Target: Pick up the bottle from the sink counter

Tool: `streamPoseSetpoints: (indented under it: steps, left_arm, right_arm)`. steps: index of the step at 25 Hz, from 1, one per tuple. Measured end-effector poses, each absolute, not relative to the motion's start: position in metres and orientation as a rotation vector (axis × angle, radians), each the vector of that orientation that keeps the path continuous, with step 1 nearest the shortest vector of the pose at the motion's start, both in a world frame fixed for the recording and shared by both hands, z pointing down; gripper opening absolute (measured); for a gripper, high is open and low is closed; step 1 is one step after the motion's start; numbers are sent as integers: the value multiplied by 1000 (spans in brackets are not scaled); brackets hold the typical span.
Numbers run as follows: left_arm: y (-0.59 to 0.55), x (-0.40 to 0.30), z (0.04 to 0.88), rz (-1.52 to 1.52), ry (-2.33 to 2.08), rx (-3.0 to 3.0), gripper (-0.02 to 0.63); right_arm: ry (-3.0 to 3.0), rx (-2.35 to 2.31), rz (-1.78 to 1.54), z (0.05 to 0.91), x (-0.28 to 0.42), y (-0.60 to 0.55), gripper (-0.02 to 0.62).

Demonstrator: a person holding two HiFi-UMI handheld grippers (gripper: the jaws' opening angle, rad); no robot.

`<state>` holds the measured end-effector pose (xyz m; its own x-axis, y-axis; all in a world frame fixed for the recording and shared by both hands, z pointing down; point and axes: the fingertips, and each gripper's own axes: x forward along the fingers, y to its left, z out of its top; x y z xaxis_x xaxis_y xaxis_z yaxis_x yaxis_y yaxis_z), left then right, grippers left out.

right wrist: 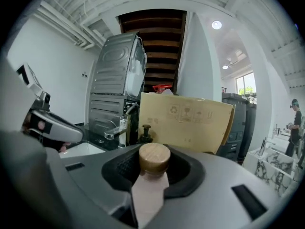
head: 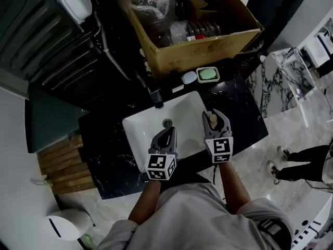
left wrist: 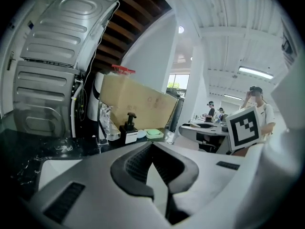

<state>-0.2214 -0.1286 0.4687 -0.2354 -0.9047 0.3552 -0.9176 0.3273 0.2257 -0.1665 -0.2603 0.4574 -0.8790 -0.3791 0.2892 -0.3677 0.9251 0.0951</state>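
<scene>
A small bottle [head: 212, 119] with a round wooden cap [right wrist: 154, 157] and a pale pinkish body stands upright between the jaws of my right gripper [head: 214, 123], which is shut on it. It hangs over the right edge of the white sink basin [head: 139, 130]. In the right gripper view the bottle fills the gap between the black pads [right wrist: 125, 166]. My left gripper [head: 167, 135] hovers over the front of the basin. Its jaws meet at the tips with nothing between them, as the left gripper view [left wrist: 159, 178] also shows.
The basin is set in a black marble counter [head: 104, 155] with a faucet [head: 156, 99] at its back. Behind stand a full cardboard box [head: 200, 48], a green soap dish [head: 208, 74], a soap pump [left wrist: 129, 127] and a washing machine [left wrist: 52, 80]. A person's legs [head: 299, 166] are at right.
</scene>
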Motion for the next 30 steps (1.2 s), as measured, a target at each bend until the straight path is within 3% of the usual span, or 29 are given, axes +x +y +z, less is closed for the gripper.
streamPoseSetpoints:
  steps: [13,30]
  left_arm:
    - [-90,-259,420,7,-2375,1533,14]
    - [-44,-291,359,-1,-2586,1465,14]
  right_arm:
    - [-2920,289,-73,401,-237,-176,121]
    - [-3017,61,-102,339,-262,-116,120]
